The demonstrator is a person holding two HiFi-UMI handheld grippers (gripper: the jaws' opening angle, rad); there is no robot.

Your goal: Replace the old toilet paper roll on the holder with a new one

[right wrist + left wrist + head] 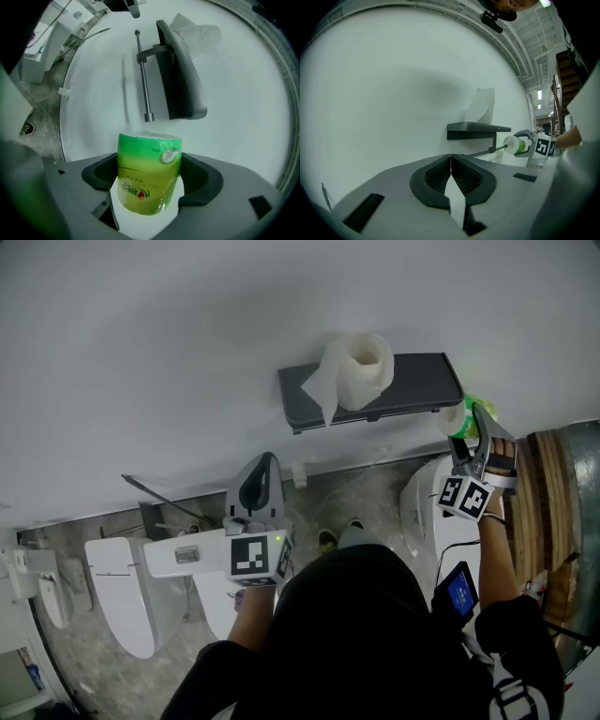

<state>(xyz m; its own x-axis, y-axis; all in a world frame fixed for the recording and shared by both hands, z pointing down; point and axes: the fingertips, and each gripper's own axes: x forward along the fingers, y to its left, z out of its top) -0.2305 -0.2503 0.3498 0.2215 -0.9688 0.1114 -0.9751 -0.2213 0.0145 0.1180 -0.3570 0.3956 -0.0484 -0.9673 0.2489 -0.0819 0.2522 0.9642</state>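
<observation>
**Head view: new roll (457,418) at the holder (412,385), old roll (361,367) on top**

Your right hand-held gripper (149,178) is clamped on the new roll, with its jaws pressing the roll's sides. The roll is sealed in a green printed wrapper, and one end face points toward the white wall (187,334). In the right gripper view the roll sits just short of the free end of the holder's rod (143,75). In the left gripper view the rod tip meets the roll's white end face. No view lets you tell whether the tip has entered the core. The rest of the rod is bare.

The holder is a dark grey plate fixed to the wall, with the thin metal rod hung beneath it on a bracket. The old roll is white and unwrapped. It sits on top of the plate, toward the plate's left end in the head view, and a loose sheet sticks out from it.

Your left hand-held gripper (451,161) has its jaws pressed together with nothing between them. In the head view you hold it left of and below the holder, well apart from it, with the jaws pointing toward the wall.
</observation>
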